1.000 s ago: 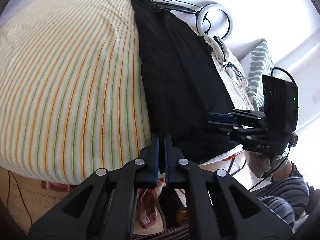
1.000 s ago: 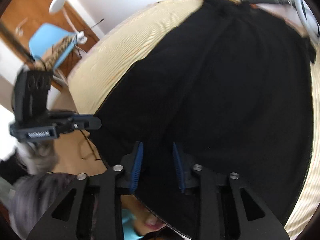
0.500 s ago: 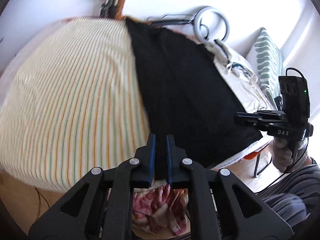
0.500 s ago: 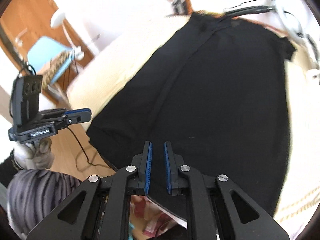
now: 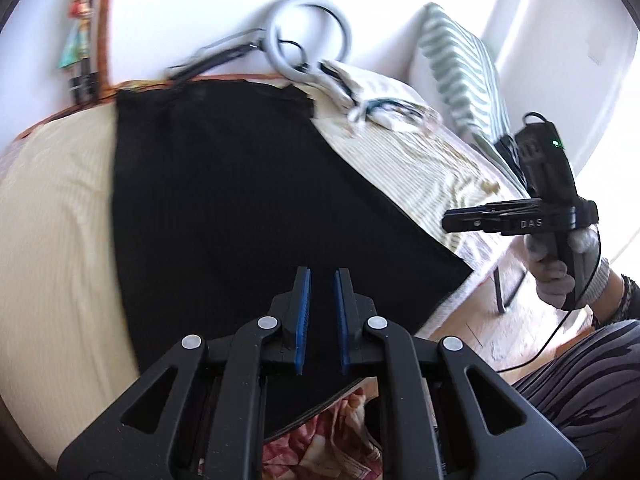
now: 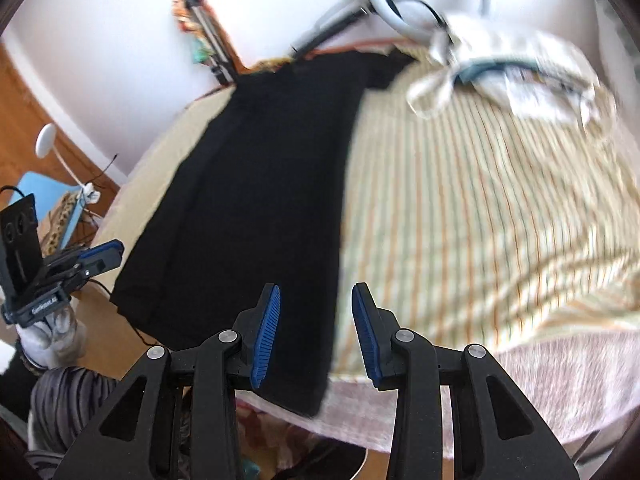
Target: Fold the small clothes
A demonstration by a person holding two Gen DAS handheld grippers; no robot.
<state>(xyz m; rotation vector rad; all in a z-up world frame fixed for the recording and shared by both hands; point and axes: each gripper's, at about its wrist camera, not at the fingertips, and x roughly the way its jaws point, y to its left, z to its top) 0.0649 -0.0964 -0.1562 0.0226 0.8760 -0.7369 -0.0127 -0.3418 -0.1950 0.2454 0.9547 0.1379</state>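
Observation:
A black garment (image 5: 240,208) lies flat and lengthwise on a striped bed cover (image 5: 52,216); it also shows in the right wrist view (image 6: 264,184). My left gripper (image 5: 322,280) is open and empty, above the garment's near hem. My right gripper (image 6: 316,300) is open and empty, above the garment's near right edge. The right gripper shows in the left wrist view (image 5: 460,222) off the bed's right side. The left gripper shows in the right wrist view (image 6: 108,256) off the bed's left side.
A white ring light (image 5: 308,40) and a pale crumpled garment (image 6: 500,72) lie at the bed's far end. A green striped pillow (image 5: 464,72) leans at the far right. A red patterned cloth (image 5: 332,440) lies below the near edge. A blue chair (image 6: 44,188) stands left.
Both grippers have let go of the black garment's near hem and opened. Both have pulled back from the bed; the garment now lies flat.

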